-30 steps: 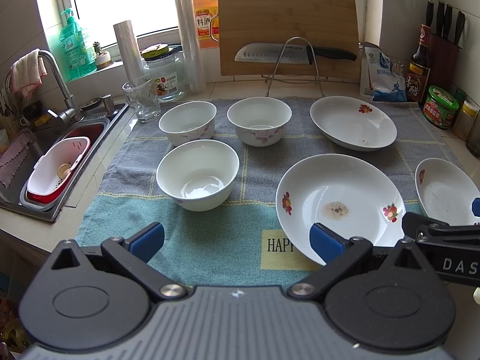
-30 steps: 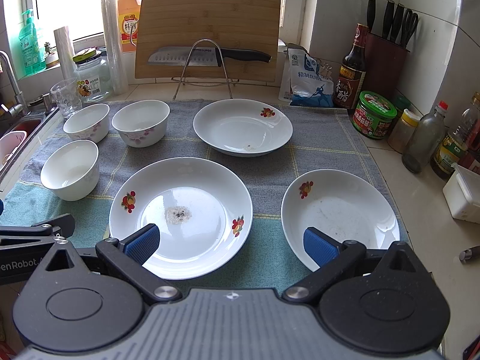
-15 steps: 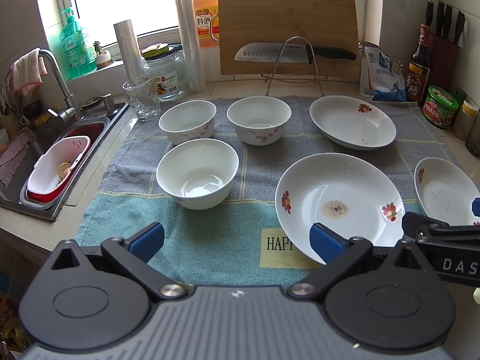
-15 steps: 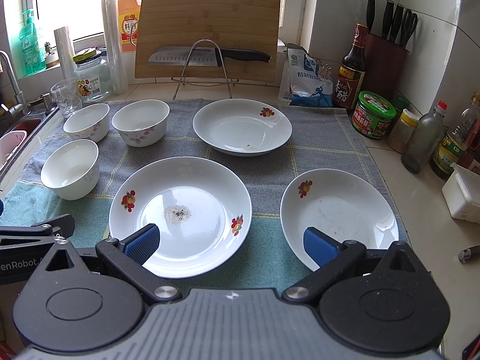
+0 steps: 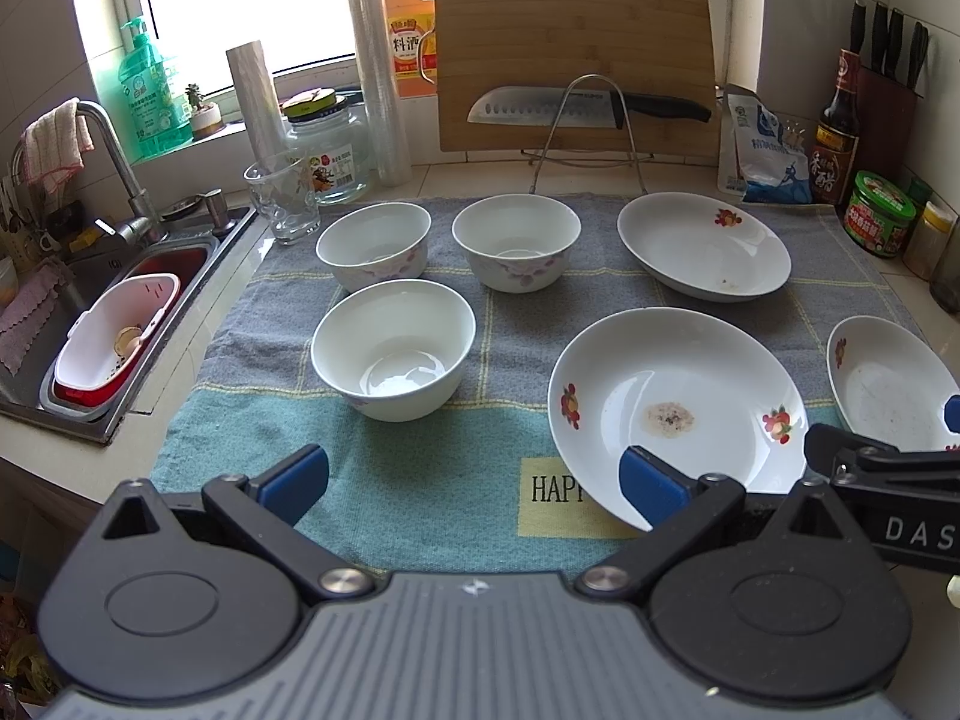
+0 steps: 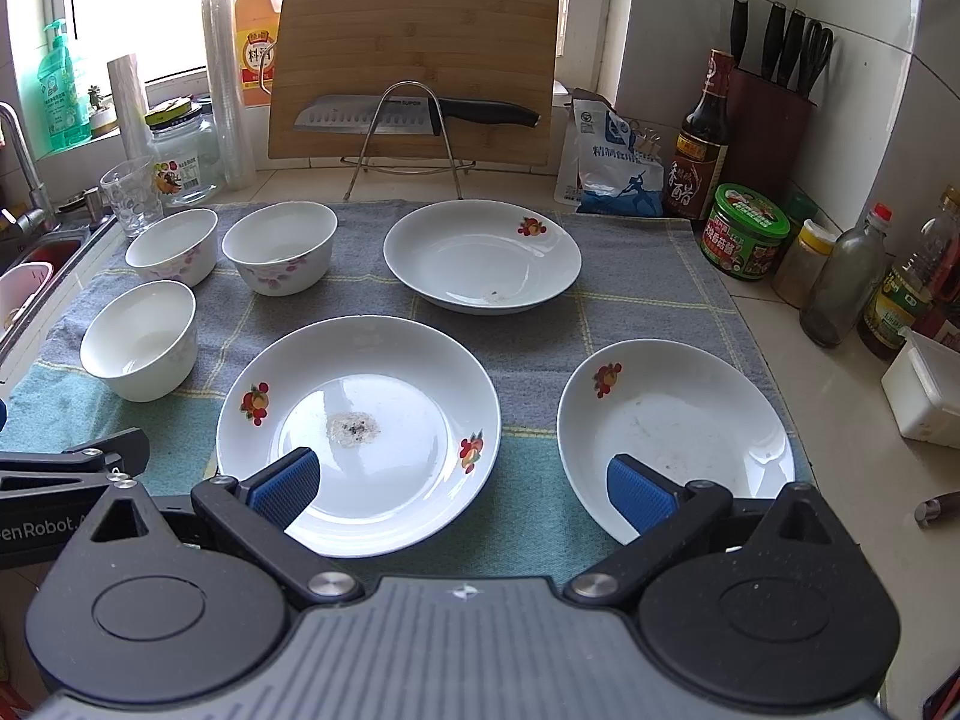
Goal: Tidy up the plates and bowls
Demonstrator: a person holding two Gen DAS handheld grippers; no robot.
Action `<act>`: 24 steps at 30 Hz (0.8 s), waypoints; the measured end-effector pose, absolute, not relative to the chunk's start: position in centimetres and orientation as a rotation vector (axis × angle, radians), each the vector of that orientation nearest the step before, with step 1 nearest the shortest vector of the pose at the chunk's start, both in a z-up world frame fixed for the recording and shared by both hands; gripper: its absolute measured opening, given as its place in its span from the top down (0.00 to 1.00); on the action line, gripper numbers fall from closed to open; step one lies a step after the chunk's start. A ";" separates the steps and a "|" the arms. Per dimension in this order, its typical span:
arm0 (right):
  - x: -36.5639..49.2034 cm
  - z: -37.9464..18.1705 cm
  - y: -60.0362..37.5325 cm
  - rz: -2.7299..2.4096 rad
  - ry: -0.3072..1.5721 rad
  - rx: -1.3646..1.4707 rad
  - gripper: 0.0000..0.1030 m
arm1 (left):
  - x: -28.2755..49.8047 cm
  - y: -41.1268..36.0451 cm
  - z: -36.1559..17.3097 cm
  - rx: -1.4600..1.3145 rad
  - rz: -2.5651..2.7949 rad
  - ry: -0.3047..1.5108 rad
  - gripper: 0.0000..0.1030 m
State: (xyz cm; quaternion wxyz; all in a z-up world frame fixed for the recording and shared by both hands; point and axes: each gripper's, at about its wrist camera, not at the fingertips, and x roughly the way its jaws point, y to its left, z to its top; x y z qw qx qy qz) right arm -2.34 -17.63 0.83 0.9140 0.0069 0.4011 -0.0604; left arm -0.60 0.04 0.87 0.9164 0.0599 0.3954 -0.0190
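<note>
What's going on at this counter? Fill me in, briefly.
A person holds a gripper in each hand over a towel laid with dishes to sort. Both the left gripper and the right gripper are open and hold nothing. Three bowls sit apart on the left side; three plates lie separately to the right, the nearest with a dried spot in its middle. Nothing is stacked yet.

Black hand-held gripper (image 5: 474, 483), blue pads (image 5: 651, 483), silver screws.
</note>
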 end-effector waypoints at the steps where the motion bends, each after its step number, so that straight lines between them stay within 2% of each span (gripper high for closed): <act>1: -2.4 0.8 -17.6 -0.125 0.826 0.013 0.00 | -0.6 0.0 0.9 0.124 -0.040 0.814 0.01; 24: -3.5 0.8 -19.2 -0.220 0.755 -0.014 0.00 | 2.0 0.9 1.2 0.043 -0.318 0.727 0.01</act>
